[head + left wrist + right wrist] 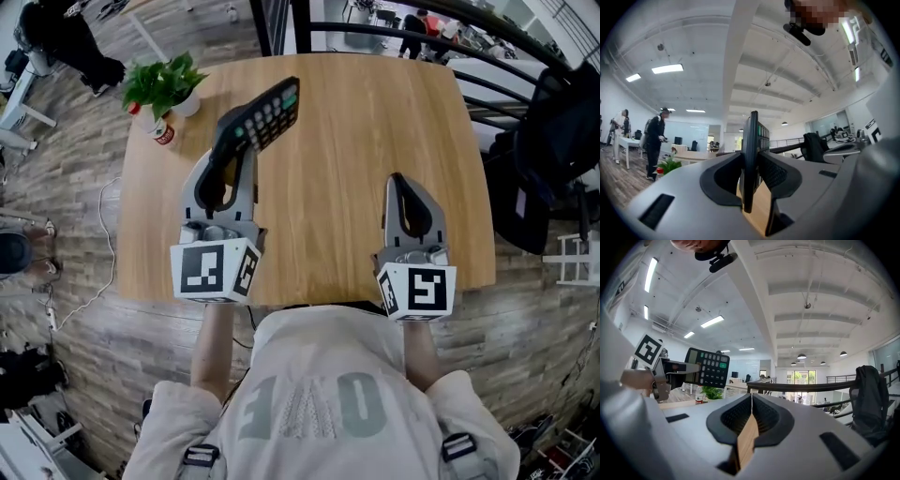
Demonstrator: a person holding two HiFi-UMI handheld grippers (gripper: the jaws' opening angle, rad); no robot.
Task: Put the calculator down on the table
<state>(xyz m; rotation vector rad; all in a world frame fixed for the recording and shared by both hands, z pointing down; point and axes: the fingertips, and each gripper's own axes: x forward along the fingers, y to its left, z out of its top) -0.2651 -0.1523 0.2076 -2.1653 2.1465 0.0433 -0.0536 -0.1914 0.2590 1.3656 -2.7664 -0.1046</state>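
The left gripper (228, 159), at the near edge of the pale wooden table (375, 122), has its jaws partly closed and clamped on the lower end of the black slab-shaped calculator with green and grey keys (262, 117). The calculator sticks out forward over the table, clear of the wood. It is seen edge-on in the left gripper view, with its keys facing the right side. The right gripper (401, 187) hangs well apart to the right, its jaws together on nothing.

The step in hand looks like the lowering. To do it well, I would roll the wrist so the calculator's back faces the wood. Then I would bring it down until it lies flat, and only then let the jaws part. Opening while it stands on edge risks it toppling and clattering.

The bare wood just ahead is the best spot. It is short of the green potted plant in its white pot (167, 84) and the small red-labelled bottle (164, 132) at the far left corner.
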